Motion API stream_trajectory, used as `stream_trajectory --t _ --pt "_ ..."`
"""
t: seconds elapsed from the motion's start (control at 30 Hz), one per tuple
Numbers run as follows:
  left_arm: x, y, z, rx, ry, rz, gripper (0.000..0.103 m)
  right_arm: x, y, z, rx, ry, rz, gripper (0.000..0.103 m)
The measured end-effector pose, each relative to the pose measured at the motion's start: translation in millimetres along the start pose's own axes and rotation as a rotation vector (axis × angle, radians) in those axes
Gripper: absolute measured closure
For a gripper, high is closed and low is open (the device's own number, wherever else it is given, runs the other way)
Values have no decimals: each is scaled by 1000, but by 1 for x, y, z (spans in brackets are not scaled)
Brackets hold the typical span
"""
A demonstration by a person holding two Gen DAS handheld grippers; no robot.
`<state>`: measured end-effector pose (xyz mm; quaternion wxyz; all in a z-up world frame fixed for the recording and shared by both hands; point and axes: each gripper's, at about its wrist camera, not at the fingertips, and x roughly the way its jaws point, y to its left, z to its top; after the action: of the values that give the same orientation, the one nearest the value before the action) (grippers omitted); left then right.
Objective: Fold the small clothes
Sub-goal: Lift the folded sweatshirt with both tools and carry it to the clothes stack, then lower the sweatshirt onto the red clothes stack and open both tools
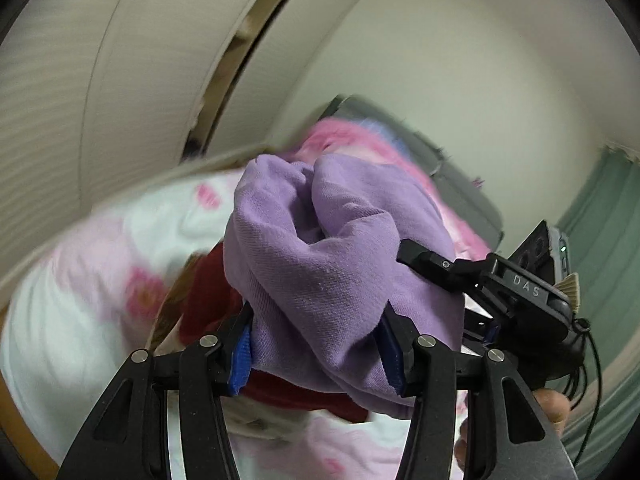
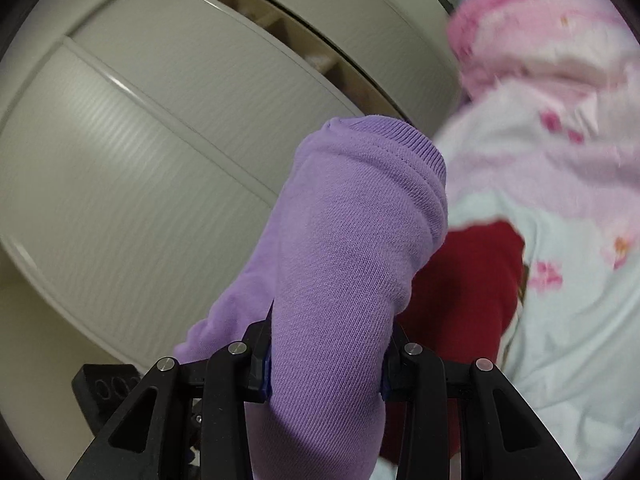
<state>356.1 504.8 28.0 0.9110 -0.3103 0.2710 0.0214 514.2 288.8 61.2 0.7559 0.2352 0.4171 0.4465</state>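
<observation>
A purple knit garment (image 1: pixel 320 256) is bunched between the blue pads of my left gripper (image 1: pixel 316 356), which is shut on it. My right gripper (image 2: pixel 326 364) is shut on another part of the same purple garment (image 2: pixel 344 240), whose ribbed hem stands up in front of the camera. The left wrist view shows the right gripper (image 1: pixel 440 268) reaching into the cloth from the right, with a person's fingers (image 1: pixel 554 404) below it. A red garment (image 2: pixel 464 280) lies beneath on the bed, also red (image 1: pixel 208 292) in the left wrist view. The gripper at lower left (image 2: pixel 108 384) is partly seen.
A pale floral bedspread (image 2: pixel 560 320) covers the bed, with a pink fluffy blanket (image 2: pixel 532 12) heaped at its far end. Cream sliding wardrobe doors (image 2: pixel 140 160) stand close on the left. A green curtain (image 1: pixel 608 240) hangs at the right.
</observation>
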Motion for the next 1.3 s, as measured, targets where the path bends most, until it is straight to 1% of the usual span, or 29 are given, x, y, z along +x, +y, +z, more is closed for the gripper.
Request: stream_trajectory --t 0.03,0.1,0.13,0.2,0.3,0.37,0.4,0.43,0.47,0.5,0.53,0.57,0.6,0.7,0.8,0.87,0.97,1.07,1.1,1.2,1.23,1.3 --pt "15 11 -5 -16 22 11 51 14 -11 -5 16 31 -35 65" --pt "28 23 -13 -31 24 9 50 37 -28 -14 33 69 -98 63" --pt "30 27 -16 -32 21 0 50 40 -33 -17 29 68 -107 61" --pt "32 30 -20 -22 17 -7 49 42 -38 -19 16 59 -101 59" --pt "32 32 -22 -20 3 -5 48 43 -35 -17 -13 66 -123 57" --pt "25 27 -23 -14 -14 -8 44 40 -31 -13 -15 71 -138 55" --pt "21 23 -23 -6 -28 -10 43 37 -29 -12 -13 69 -142 51" --pt "15 18 -23 5 -34 -6 42 32 -25 -11 -20 58 -158 48" --pt "13 15 -22 15 -42 4 39 27 -23 -12 -32 47 -177 41" --pt "9 11 -21 26 -52 23 36 22 -21 -11 -44 33 -201 31" --pt "5 8 -21 34 -64 47 33 13 -19 -11 -61 -1 -237 27" --pt "1 5 -20 37 -70 55 33 6 -17 -11 -68 -19 -249 21" --pt "-2 4 -19 38 -76 60 33 -1 -16 -9 -70 -33 -254 19" --pt "-16 -1 -16 48 -107 102 30 -17 -11 -6 -95 -49 -259 19" --pt "-33 -12 -14 95 -158 163 29 -27 -2 -9 -140 -65 -276 19" --pt "-43 -25 -14 149 -192 201 29 -32 5 -11 -186 -80 -295 19" --pt "-48 -51 -12 250 -218 213 29 -35 21 -12 -279 -108 -332 19" --pt "-40 -73 -12 344 -210 218 29 -29 39 -11 -397 -119 -378 20" --pt "-36 -77 -12 366 -203 221 29 -26 46 -12 -460 -124 -399 20" --pt "-18 -80 -13 419 -177 278 29 -15 57 -16 -588 -120 -456 20" --pt "-11 -78 -14 427 -162 303 29 -8 60 -19 -639 -111 -484 20" --pt "-1 -71 -15 419 -143 343 29 3 61 -23 -702 -93 -529 20"
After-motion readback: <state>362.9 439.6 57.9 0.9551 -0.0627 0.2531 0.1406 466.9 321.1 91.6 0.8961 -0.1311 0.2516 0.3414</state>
